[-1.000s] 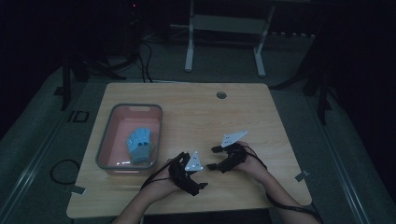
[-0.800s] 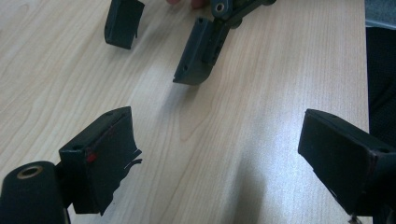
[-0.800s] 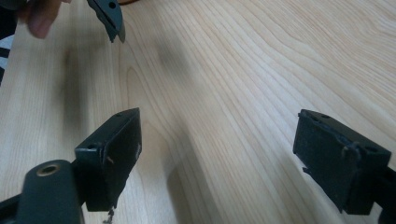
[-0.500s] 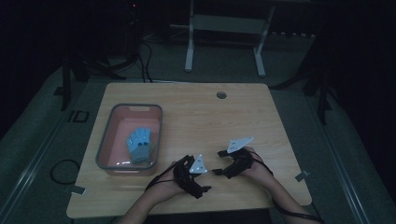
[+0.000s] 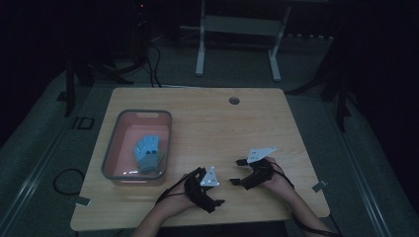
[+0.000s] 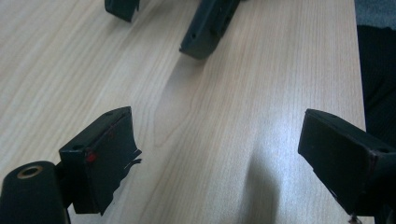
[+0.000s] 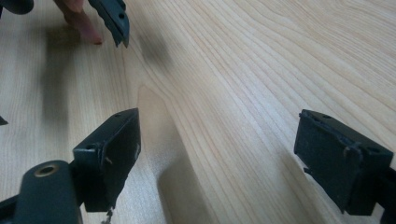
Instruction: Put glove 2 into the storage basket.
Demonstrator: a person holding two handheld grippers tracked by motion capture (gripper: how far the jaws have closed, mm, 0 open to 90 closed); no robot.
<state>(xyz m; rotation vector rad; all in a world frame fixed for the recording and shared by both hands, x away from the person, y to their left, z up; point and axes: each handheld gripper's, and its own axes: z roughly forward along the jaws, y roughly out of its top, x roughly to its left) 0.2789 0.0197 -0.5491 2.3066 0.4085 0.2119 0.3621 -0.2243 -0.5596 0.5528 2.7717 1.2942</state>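
The left gripper [image 5: 221,194] has its fingers [image 6: 100,158] spread wide, with nothing between them, just bare worktop [image 5: 207,128]. The right gripper [image 5: 238,172] also has its fingers [image 7: 109,154] spread wide and holds nothing. Both hands rest low near the front edge of the worktop, at about 6 o'clock. The two grippers point toward each other, close but not touching. A blue glove [image 5: 148,153] lies inside a pink tub [image 5: 110,153] with a grey rim. The tub sits at about 9 o'clock from the left gripper, well apart from both sets of fingers.
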